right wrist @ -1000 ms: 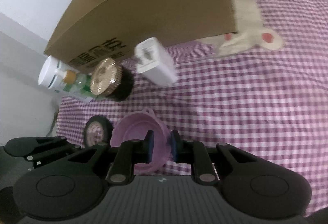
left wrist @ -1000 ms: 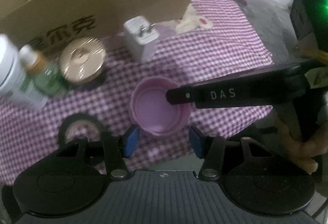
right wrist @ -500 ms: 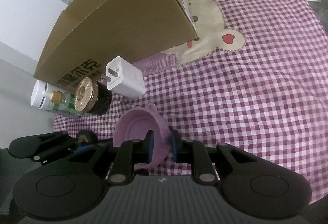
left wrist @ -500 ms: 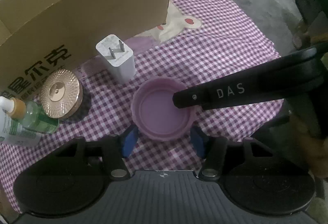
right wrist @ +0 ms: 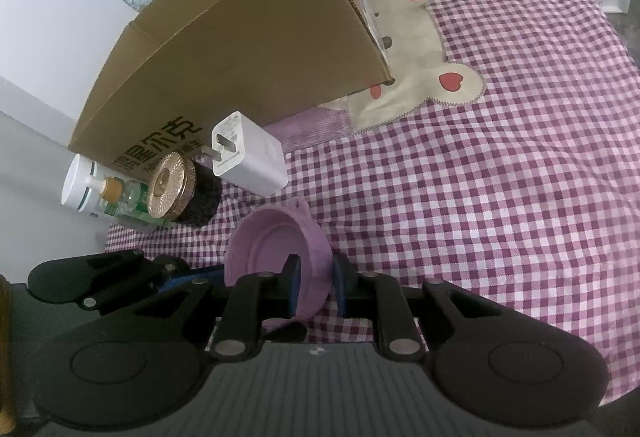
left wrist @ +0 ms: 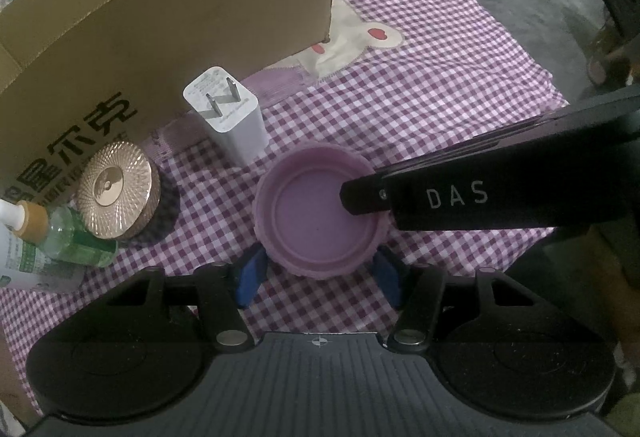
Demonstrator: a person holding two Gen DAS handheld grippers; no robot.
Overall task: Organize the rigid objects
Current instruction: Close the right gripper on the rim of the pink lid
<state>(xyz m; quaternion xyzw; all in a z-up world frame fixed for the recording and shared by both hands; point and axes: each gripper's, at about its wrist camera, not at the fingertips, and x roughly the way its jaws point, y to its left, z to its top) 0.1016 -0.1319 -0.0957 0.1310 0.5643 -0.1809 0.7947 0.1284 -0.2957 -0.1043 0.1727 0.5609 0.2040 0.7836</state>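
Observation:
A round purple lid (left wrist: 318, 211) is held hollow side up above the checked cloth. My right gripper (right wrist: 316, 279) is shut on its rim (right wrist: 316, 253); its finger reaches in from the right in the left wrist view (left wrist: 362, 195). My left gripper (left wrist: 318, 273) is open, its blue pads on either side of the lid's near edge, close to it. Whether they touch I cannot tell. An open cardboard box (left wrist: 160, 21) stands behind; it also shows in the right wrist view (right wrist: 248, 49).
A white plug charger (left wrist: 226, 115), a gold-lidded black jar (left wrist: 116, 185), a small green bottle (left wrist: 64, 237) and a white bottle (right wrist: 78, 181) lie by the box's front. The purple checked cloth (right wrist: 500, 177) with a bear patch stretches right. Floor lies beyond the edge (left wrist: 540, 21).
Both grippers rose and pulled back with the lid, so the box and objects look smaller and farther. The black tape ring at lower left left the view.

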